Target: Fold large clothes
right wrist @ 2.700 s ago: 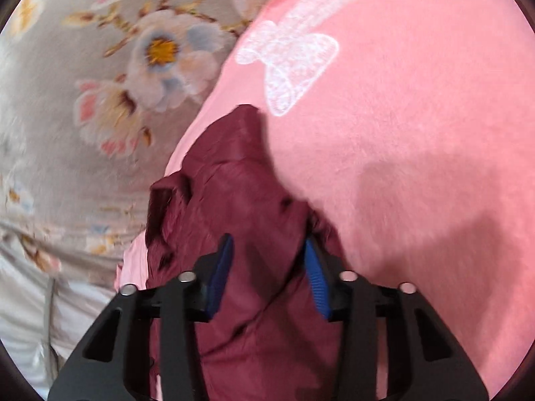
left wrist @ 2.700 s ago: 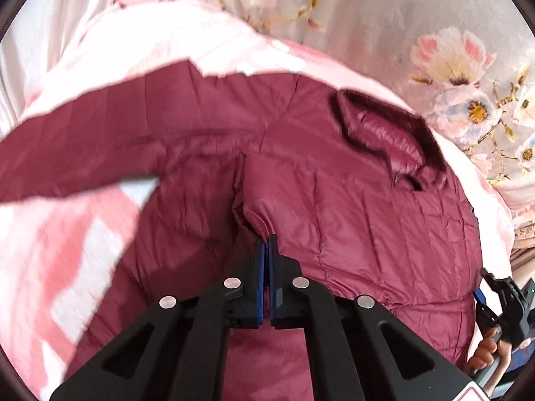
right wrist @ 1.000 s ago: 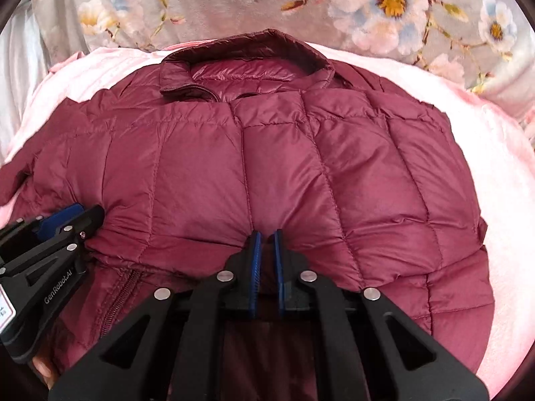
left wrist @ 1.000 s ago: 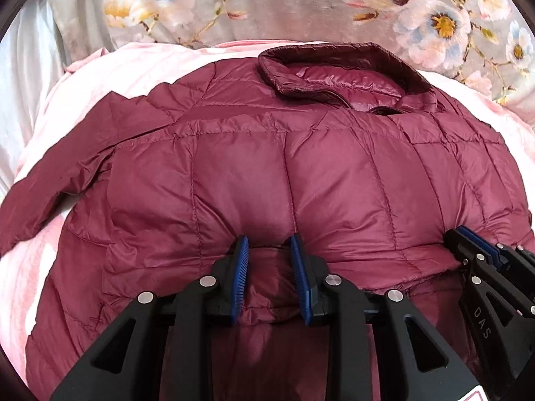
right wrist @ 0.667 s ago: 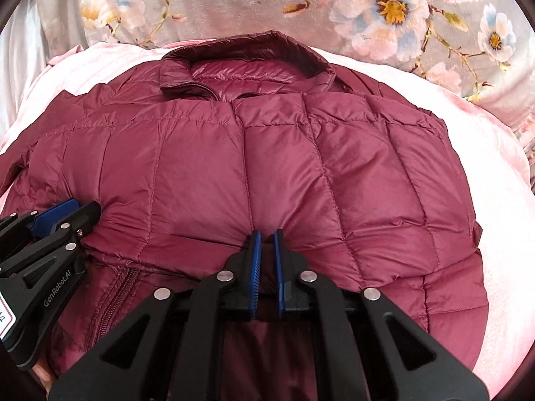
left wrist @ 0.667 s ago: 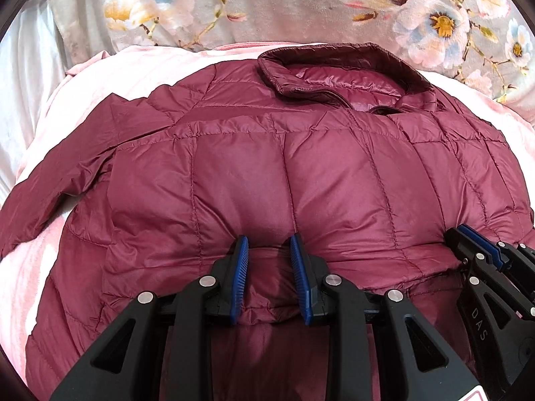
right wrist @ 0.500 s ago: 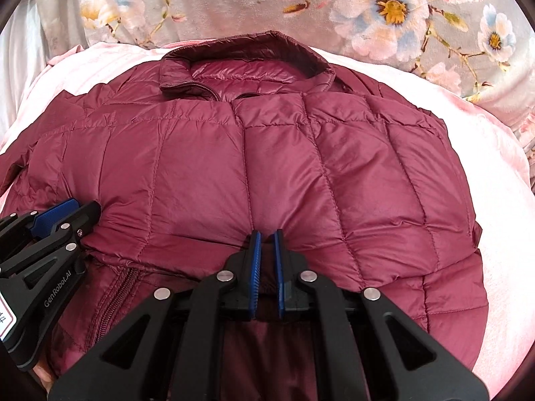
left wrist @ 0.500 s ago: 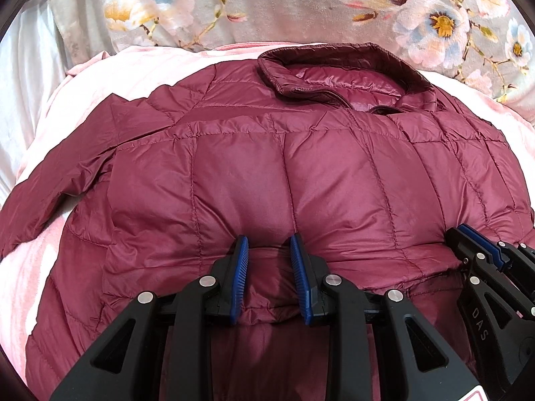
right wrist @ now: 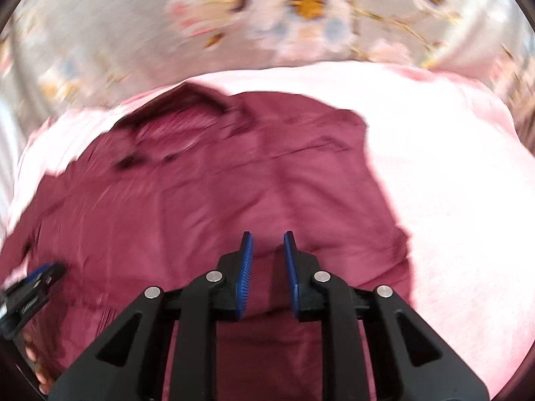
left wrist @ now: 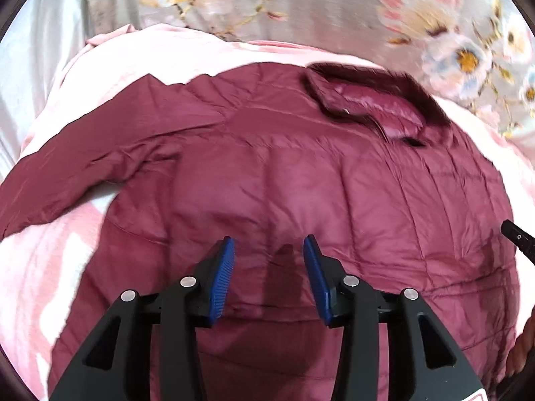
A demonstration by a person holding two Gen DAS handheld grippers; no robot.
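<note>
In the left wrist view the puffy red jacket [left wrist: 301,180] lies soft, light and slippery on the pink bed [left wrist: 43,267], left gripper [left wrist: 268,269] just opened and empty, while the right wrist view shows the right gripper [right wrist: 267,267] just opened too, so grab a hem or sleeve.

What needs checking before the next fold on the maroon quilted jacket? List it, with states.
1. Left gripper let go: ok, jaws have just been opening, nothing pinched.
2. Right gripper let go: ok, jaws have just been opening, pads apart above the fabric.
3. Maroon quilted jacket lies on the pink blanket: ok.
4. Collar at the far end: ok.
5. Left sleeve folded in: not ok, it stretches out sideways.
6. Right-side edge tidy: cannot tell, right wrist view is blurred.
</note>
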